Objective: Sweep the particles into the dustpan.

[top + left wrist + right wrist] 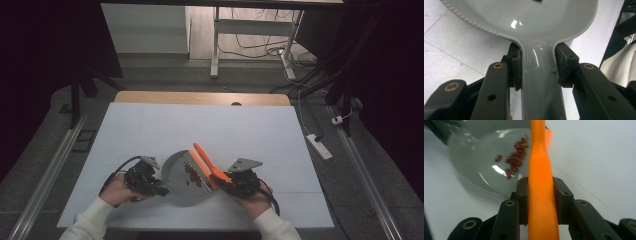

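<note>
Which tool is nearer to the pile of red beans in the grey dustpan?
Right. The right tool holds the orange brush just beside the red beans; the left tool grips the dustpan handle, farther across.

White table (150, 130), power strip (319, 146)

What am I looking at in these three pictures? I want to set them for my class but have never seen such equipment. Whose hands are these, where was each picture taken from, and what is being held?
A person sits at a white table, holding a hand-operated two-jaw gripper in each hand. The high view looks down from above; each of the other two views comes from a camera riding on a gripper. The left gripper is shut on the handle of a grey dustpan. The right gripper is shut on the handle of an orange brush, whose head lies at the pan's edge. Small red bits lie in the pan.
</note>
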### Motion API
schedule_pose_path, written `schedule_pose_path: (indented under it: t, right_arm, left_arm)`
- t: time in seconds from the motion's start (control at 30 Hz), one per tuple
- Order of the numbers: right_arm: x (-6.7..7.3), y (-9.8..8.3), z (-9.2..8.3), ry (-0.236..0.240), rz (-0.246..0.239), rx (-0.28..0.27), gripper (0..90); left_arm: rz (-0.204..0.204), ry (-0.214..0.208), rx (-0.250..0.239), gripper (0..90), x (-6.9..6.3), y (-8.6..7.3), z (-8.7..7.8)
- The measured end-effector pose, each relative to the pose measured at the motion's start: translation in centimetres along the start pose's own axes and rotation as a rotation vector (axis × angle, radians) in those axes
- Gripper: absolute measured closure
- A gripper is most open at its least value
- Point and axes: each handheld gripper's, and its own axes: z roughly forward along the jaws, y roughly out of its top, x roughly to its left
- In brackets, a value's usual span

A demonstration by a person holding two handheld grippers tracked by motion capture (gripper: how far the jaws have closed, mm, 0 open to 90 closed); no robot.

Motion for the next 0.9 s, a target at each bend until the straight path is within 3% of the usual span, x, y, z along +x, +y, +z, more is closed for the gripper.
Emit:
schedule_pose_path:
  t: [0.1, 0.2, 0.3, 0.47, 0.6, 0.77, 0.9]
  right_arm:
    - [0.6, 0.5, -0.3, 0.066, 0.013, -0.049, 70.1]
    - [0.8, 1.0, -1.1, 0.032, -0.033, -0.101, 70.1]
    - [-0.4, 1.0, -2.0, 0.002, -0.004, -0.133, 70.1]
    - [-2.7, 0.2, -2.4, -0.047, 0.064, -0.118, 70.0]
    - [-3.7, -0.1, -1.9, -0.063, 0.081, -0.106, 70.0]
    - [-3.5, 0.4, -0.2, -0.046, 0.076, -0.093, 70.1]
    - [-2.0, 1.6, 1.5, -0.004, 0.031, -0.075, 70.0]
  left_arm:
    - [-0.005, -0.002, 0.002, 61.4, 0.1, -0.1, 0.2]
    - [-0.007, -0.003, 0.002, 61.4, 0.1, -0.1, 0.2]
    - [-0.006, -0.003, 0.001, 61.4, 0.1, -0.1, 0.2]
    - [-0.01, 0.002, -0.002, 61.3, 0.1, -0.3, 0.4]
    - [-0.011, 0.003, -0.001, 61.3, 0.1, -0.3, 0.5]
    - [-0.011, 0.009, -0.002, 61.3, 0.1, -0.4, 0.6]
    - [-0.009, 0.007, 0.002, 61.3, 0.1, -0.4, 0.7]
